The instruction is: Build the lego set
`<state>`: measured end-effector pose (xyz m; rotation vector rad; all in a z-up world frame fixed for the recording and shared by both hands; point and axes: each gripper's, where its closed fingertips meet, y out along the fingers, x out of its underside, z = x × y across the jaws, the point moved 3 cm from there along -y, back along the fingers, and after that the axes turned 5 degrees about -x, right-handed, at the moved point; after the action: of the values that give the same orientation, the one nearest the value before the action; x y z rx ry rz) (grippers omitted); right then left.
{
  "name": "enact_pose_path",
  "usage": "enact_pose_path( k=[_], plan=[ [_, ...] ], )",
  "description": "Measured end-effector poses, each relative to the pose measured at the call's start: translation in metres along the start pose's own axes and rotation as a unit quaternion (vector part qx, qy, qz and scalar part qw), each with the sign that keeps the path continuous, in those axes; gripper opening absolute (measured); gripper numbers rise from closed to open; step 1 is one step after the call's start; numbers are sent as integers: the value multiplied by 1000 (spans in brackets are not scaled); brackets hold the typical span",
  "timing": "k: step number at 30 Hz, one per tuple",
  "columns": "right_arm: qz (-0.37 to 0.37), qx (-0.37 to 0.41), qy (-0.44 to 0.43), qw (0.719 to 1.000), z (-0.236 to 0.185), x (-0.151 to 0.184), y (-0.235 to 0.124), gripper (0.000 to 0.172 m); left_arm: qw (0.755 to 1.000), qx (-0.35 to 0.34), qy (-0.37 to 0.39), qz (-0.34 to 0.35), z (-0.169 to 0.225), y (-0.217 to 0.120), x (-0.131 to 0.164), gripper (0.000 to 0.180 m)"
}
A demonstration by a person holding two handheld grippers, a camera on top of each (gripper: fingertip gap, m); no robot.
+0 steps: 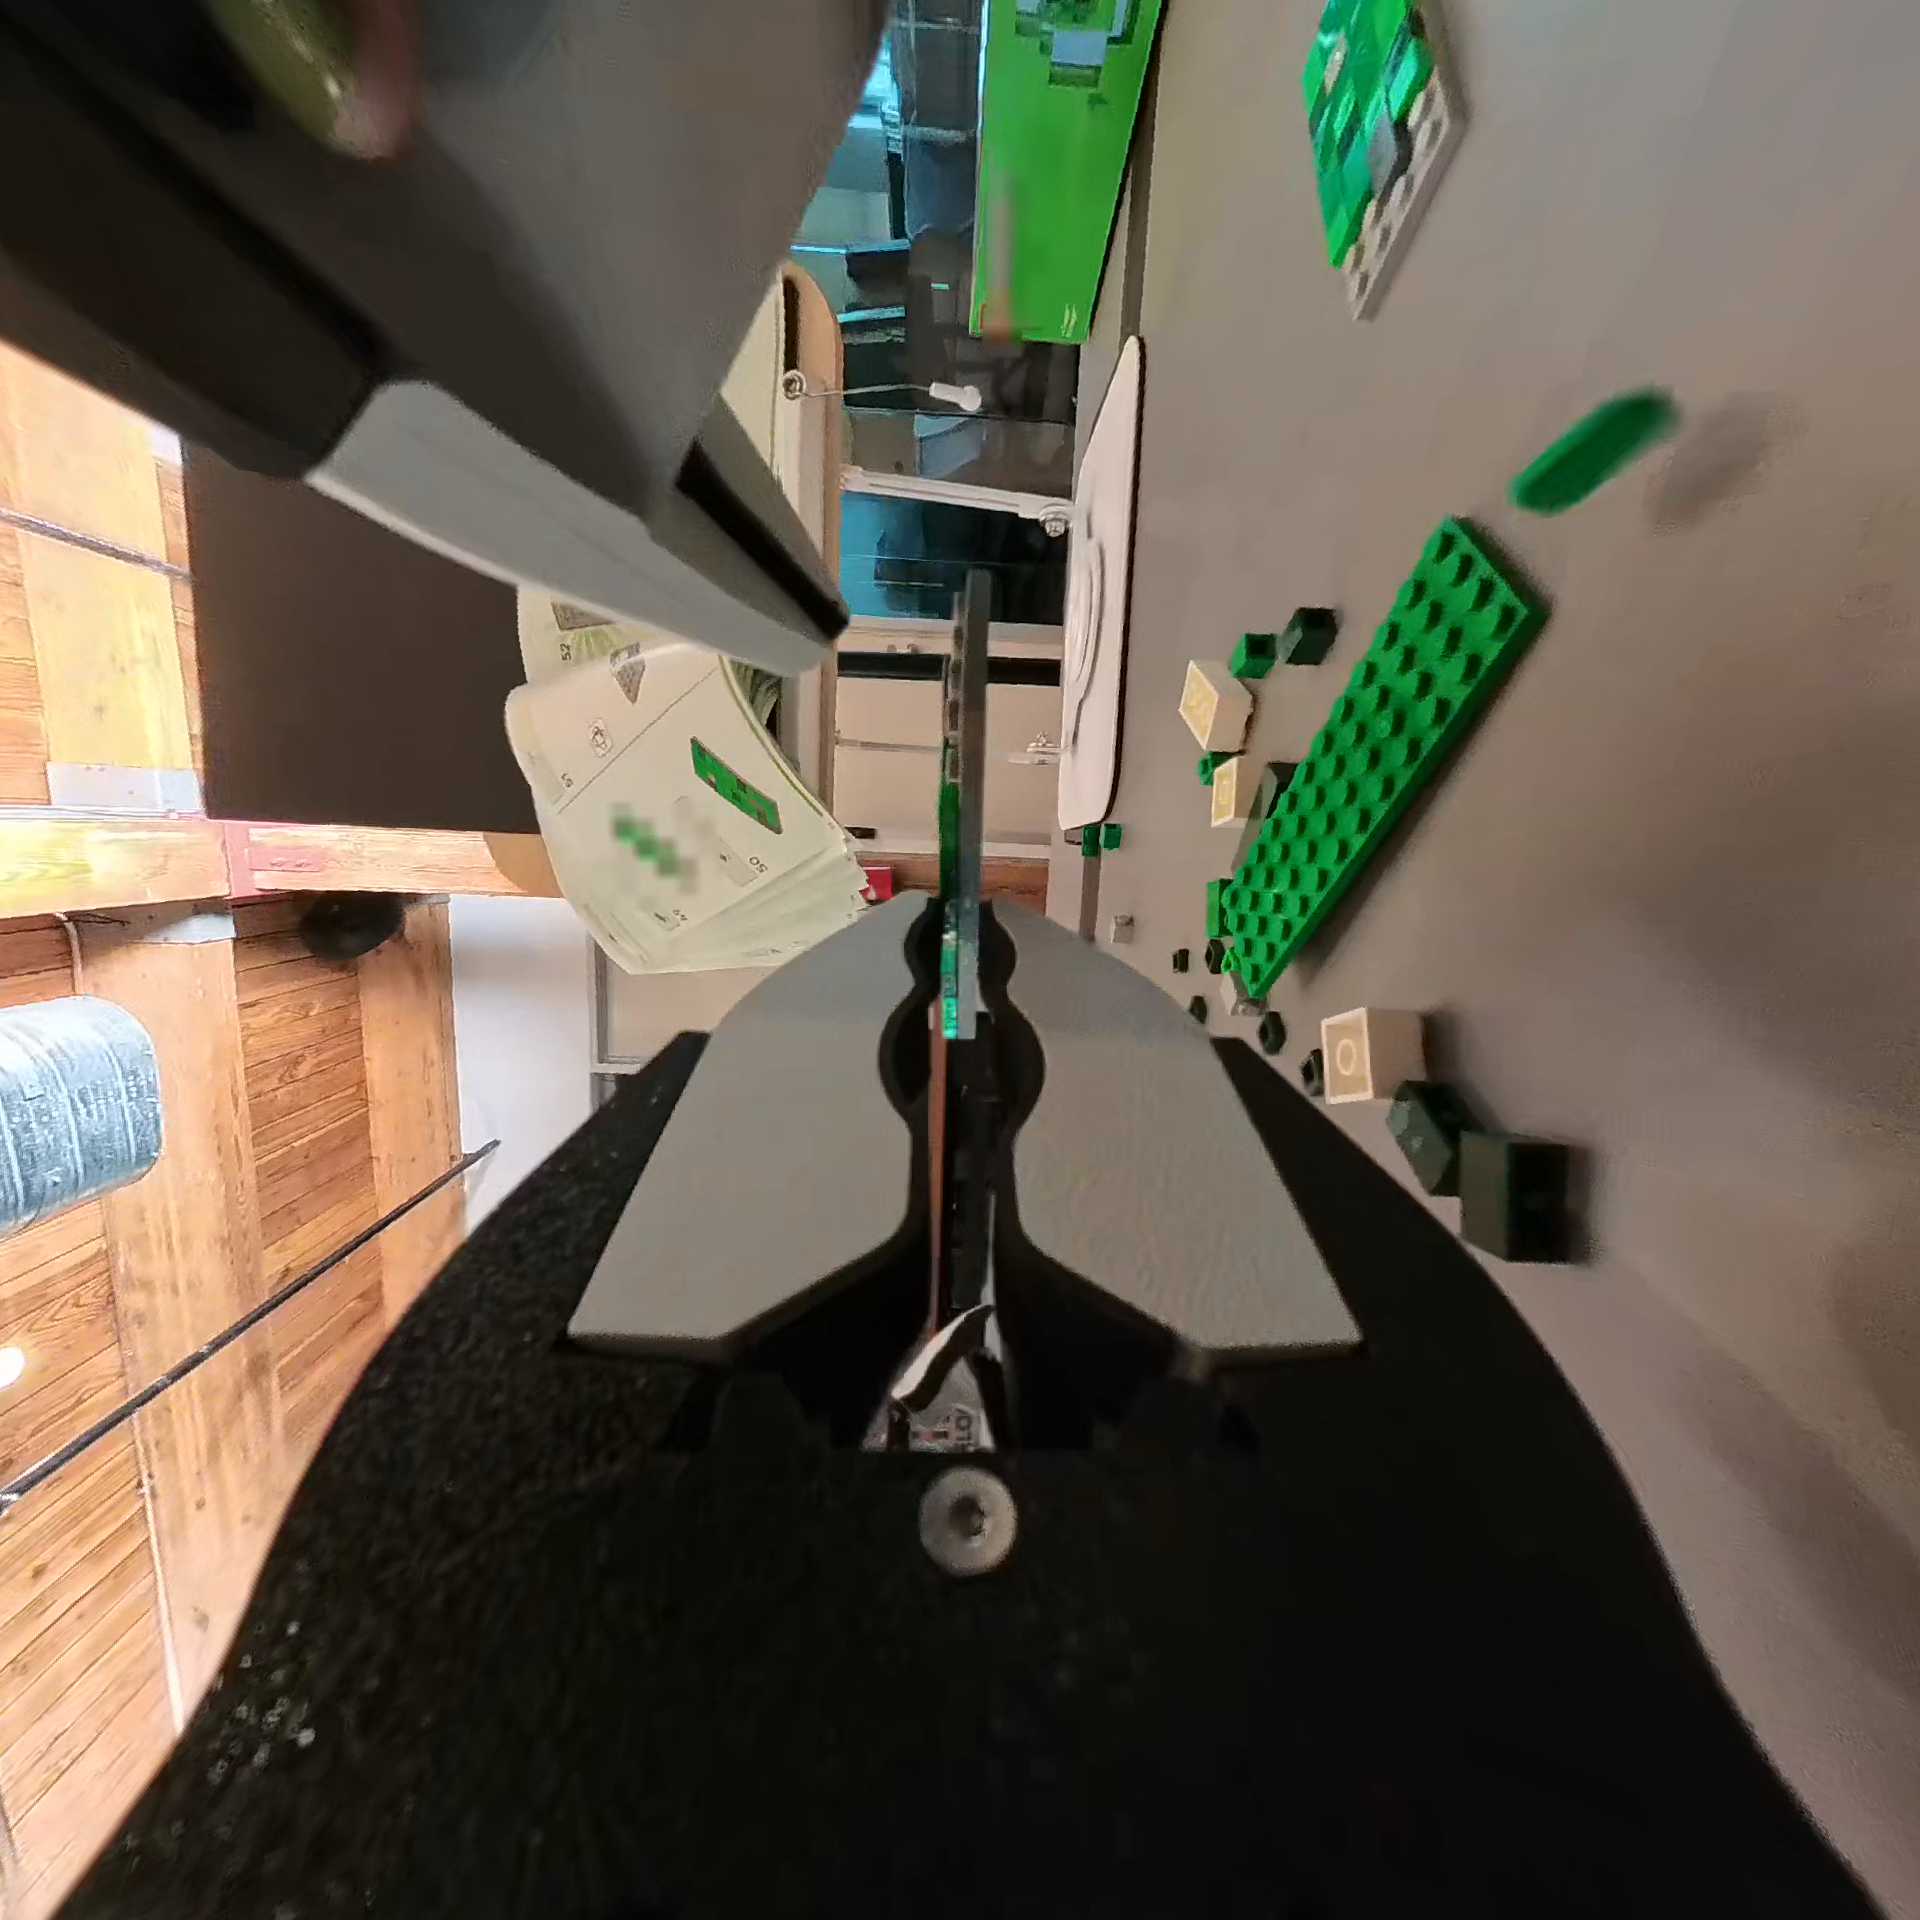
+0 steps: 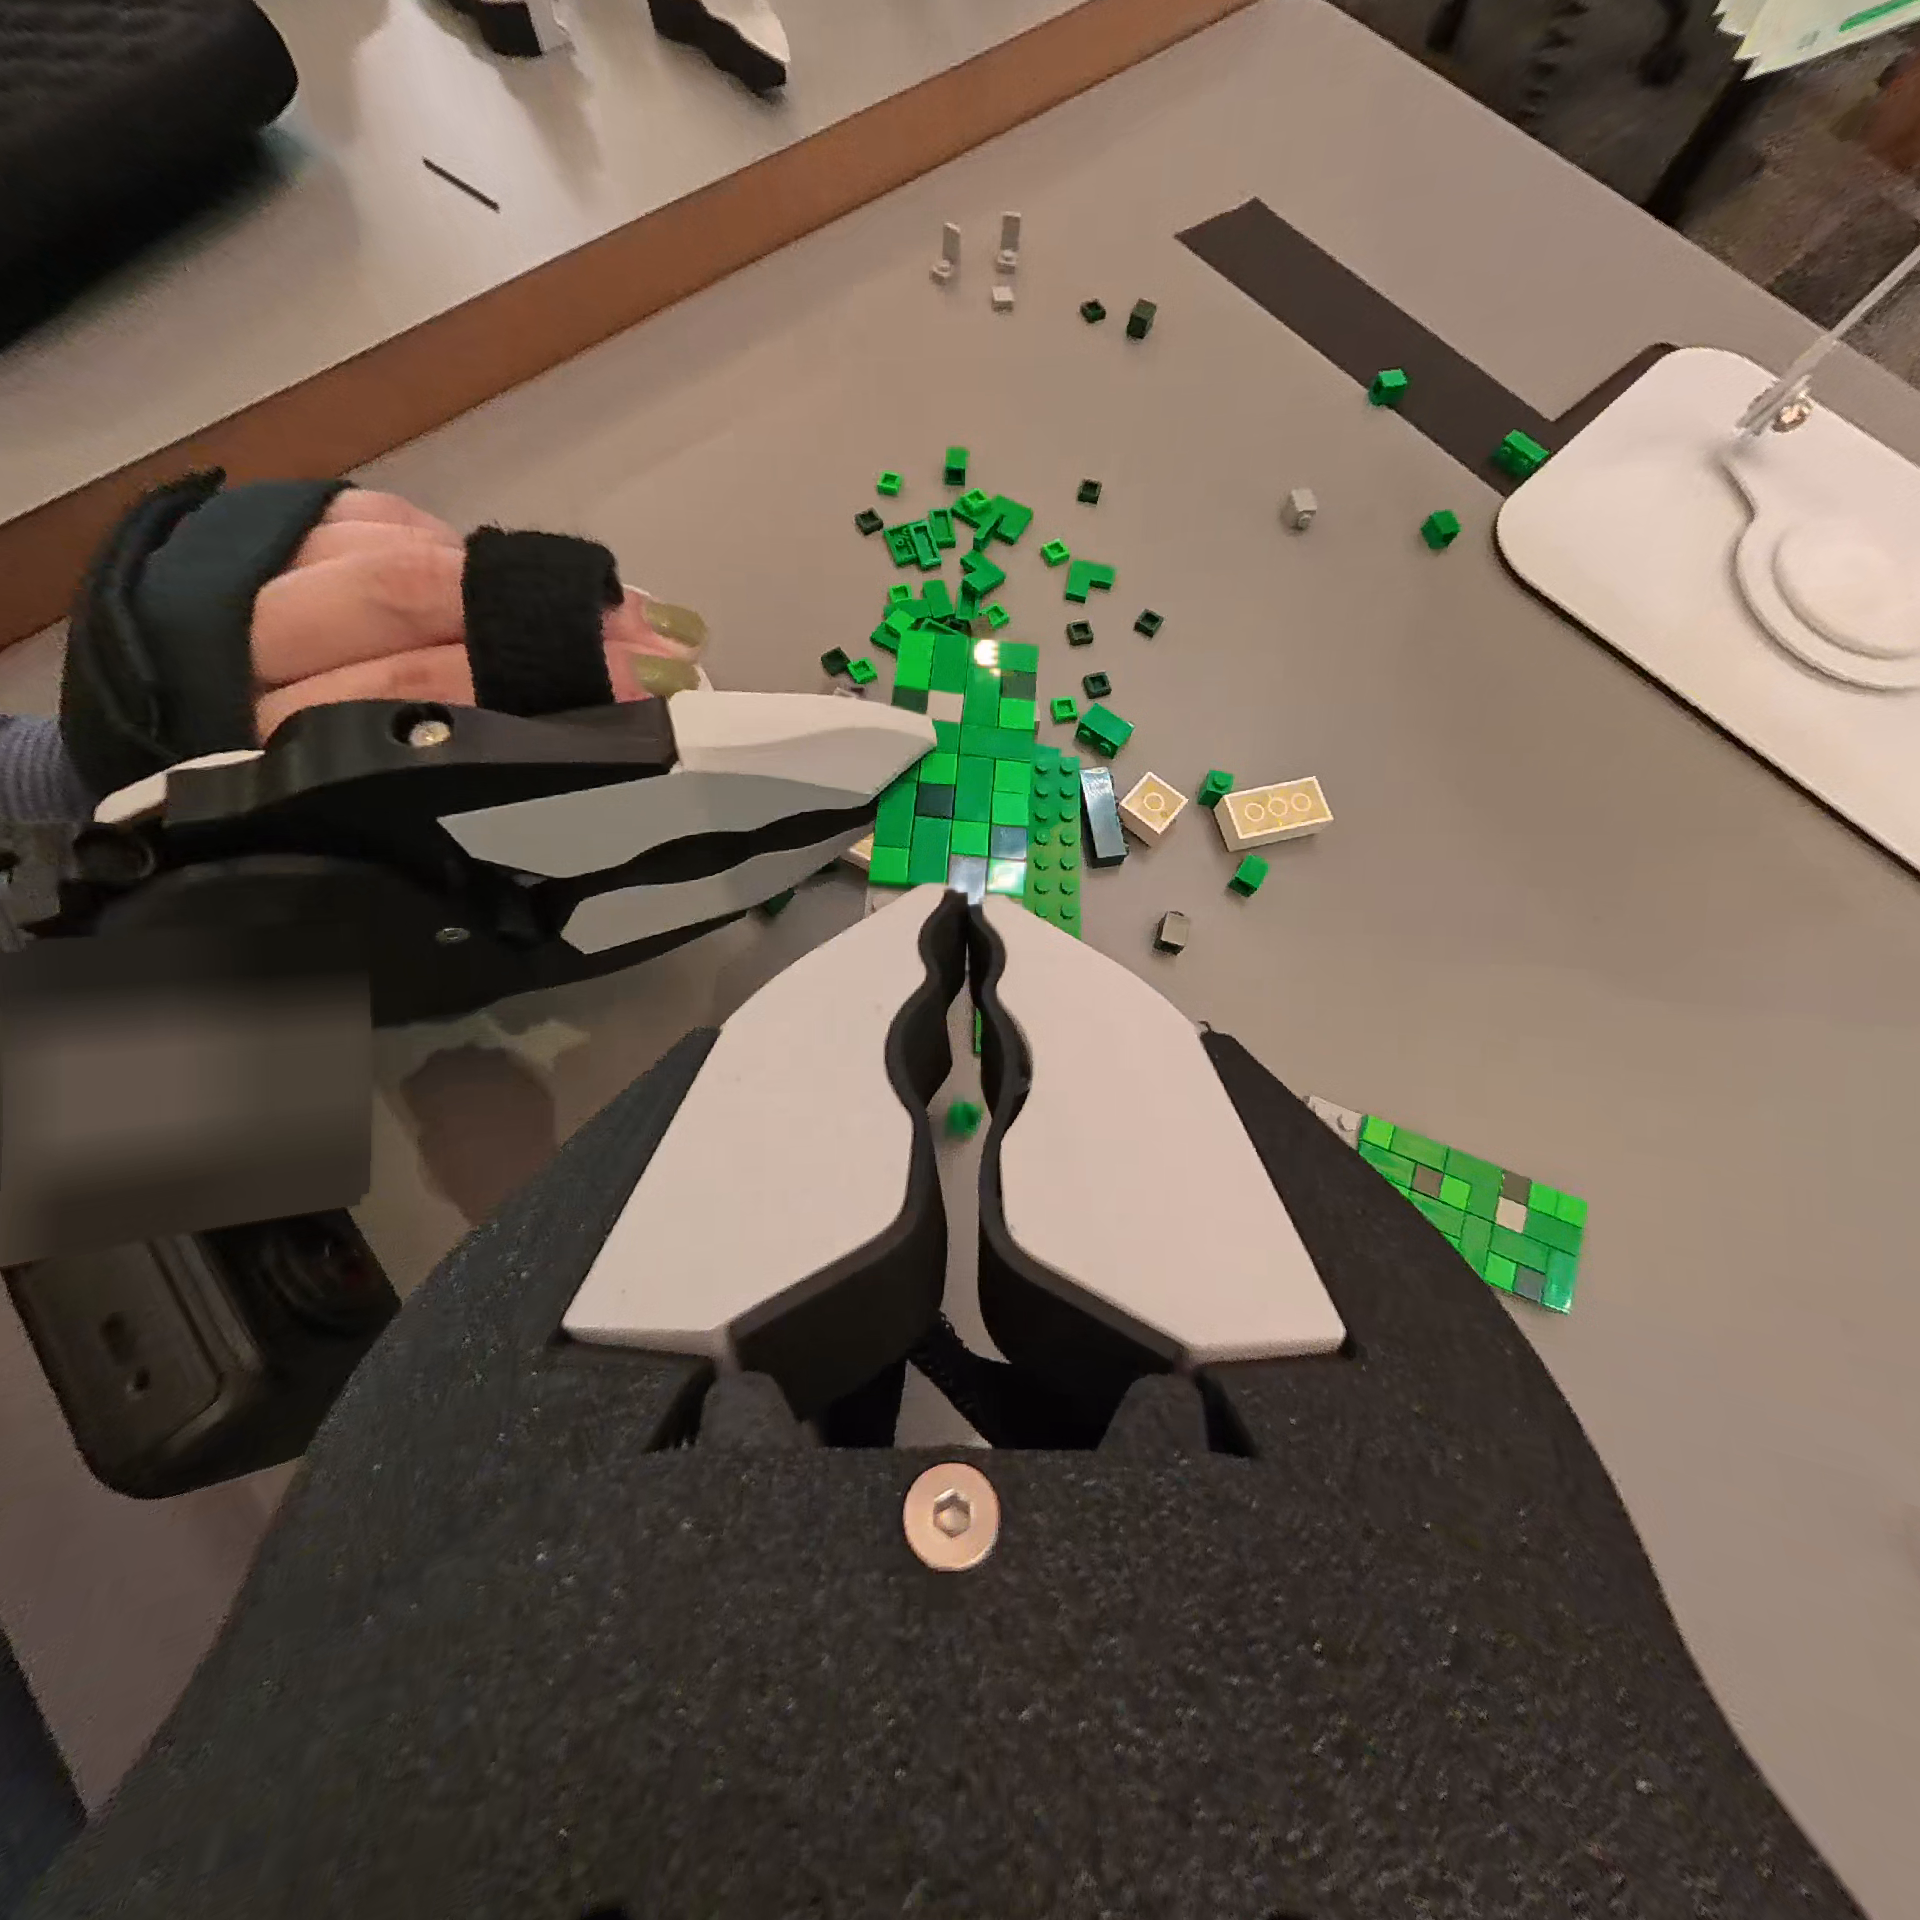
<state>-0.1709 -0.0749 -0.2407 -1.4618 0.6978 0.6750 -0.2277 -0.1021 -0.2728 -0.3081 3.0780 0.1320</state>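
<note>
Green tiled plate [image 1: 964,790] edge-on left view; face [image 2: 966,769] right view.

Grey tabletop [image 2: 1558,935], brown table edge [image 2: 623,281], wooden plank wall [image 1: 312,1039].

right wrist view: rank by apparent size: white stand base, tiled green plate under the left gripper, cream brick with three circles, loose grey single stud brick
1. white stand base, cut off by the frame edge
2. tiled green plate, partly covered by the left gripper
3. cream brick
4. grey single stud brick, though it lies farther from the camera
</note>
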Motion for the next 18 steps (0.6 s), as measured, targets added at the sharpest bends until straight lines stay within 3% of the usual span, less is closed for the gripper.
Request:
enact_pose_path(
  k=[5,10,14,18],
  plan=[
    [-5,44,-29,999,18,14,-6,0,1000,23,0,-8,7,3,5,6],
    [-56,-50,-93,993,-3,60,12,16,1000,23,-10,-8,7,3,16,6],
    [-87,-58,-150,983,-11,79,33,17,1000,21,-1,6,9,2,17,6],
    [-96,-60,-21,993,-15,78,47,22,1000,15,-10,-11,5,3,25,6]
  ],
)
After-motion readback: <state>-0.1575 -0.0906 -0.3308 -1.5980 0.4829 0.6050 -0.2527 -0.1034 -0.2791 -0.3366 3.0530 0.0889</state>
